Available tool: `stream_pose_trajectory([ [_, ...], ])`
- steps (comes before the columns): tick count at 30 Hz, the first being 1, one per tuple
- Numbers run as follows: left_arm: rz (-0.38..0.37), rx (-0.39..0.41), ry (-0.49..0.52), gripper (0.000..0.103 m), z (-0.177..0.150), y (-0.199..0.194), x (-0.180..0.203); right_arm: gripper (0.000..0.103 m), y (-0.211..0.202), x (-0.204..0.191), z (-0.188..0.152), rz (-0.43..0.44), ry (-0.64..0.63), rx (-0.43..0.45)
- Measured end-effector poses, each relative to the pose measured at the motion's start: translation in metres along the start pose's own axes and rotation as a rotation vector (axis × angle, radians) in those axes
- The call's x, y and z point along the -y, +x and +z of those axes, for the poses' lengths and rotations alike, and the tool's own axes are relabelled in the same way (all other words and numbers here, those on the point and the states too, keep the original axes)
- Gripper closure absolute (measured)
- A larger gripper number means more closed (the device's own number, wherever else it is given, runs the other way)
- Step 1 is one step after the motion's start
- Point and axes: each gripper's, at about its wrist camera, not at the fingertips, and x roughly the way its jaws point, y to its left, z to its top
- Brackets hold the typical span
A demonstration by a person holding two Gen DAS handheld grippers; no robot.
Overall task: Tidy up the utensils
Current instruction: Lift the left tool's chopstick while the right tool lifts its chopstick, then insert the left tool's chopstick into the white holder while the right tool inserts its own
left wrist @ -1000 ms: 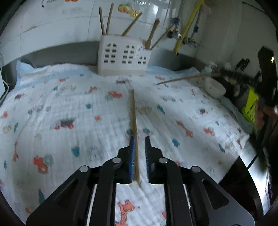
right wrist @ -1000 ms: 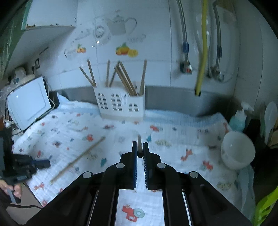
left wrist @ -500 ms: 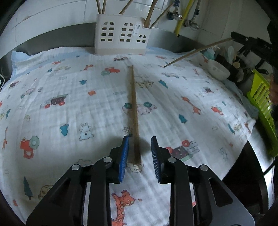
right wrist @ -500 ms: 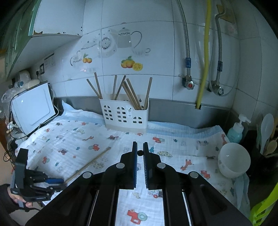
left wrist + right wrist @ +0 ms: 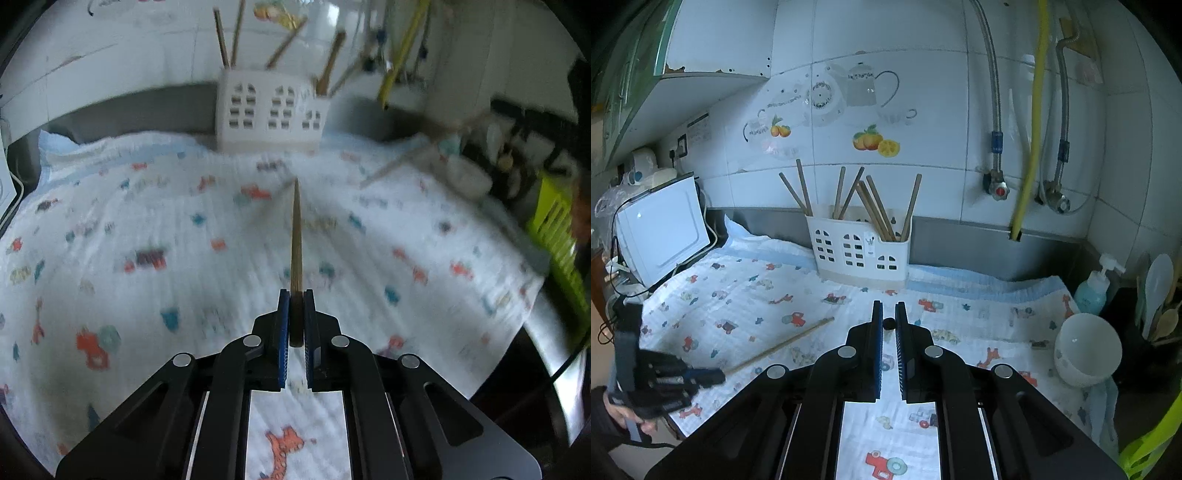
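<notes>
1. While both hands are busy, everything sits on a white printed-cartoon cotton cloth [image 5: 746,295] spread over the counter.
2. White perforated plastic utensil holder [image 5: 858,249] stands at the cloth's far edge against the wall, several wooden sticks already upright in it; used as the landmark.
3. White ceramic bowl [image 5: 1087,350] sits on the cloth, well right of the holder and nearer the camera.
4. Left gripper [image 5: 295,319]: jaws closed down on a long brown wooden chopstick [image 5: 296,236], tip aimed at the holder, well short of it.
5. Right gripper [image 5: 888,325]: jaws nearly shut on a second chopstick's round end [image 5: 888,323], pointing toward the holder.
6. Risk: left view is motion-blurred; thin end-grip may let the stick pivot, miss the holder or knock it.
</notes>
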Motion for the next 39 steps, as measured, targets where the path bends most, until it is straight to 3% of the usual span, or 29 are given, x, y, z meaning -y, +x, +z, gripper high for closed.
stream_pose_trajectory([
  [4, -0.028, 0.074, -0.03, 0.098, 0.03, -0.014, -0.008, 0.096, 0.0, -0.002, 0.013, 0.003, -0.011, 0.004],
  [11, -0.027, 0.188, 0.002, 0.098, 0.083, -0.029, -0.007, 0.096, 0.005, -0.005, 0.039, 0.019, -0.02, -0.001],
  [24, -0.014, 0.203, 0.101, 0.097, 0.162, -0.015, -0.009, 0.096, 0.024, -0.012, 0.121, 0.004, -0.081, 0.069],
  [31, -0.006, 0.217, 0.139, 0.097, 0.2, -0.006, -0.007, 0.097, 0.053, -0.021, 0.175, -0.015, -0.108, 0.137],
  [39, -0.017, 0.279, 0.144, 0.097, 0.245, -0.011, -0.009, 0.097, 0.089, -0.021, 0.21, -0.04, -0.11, 0.189],
])
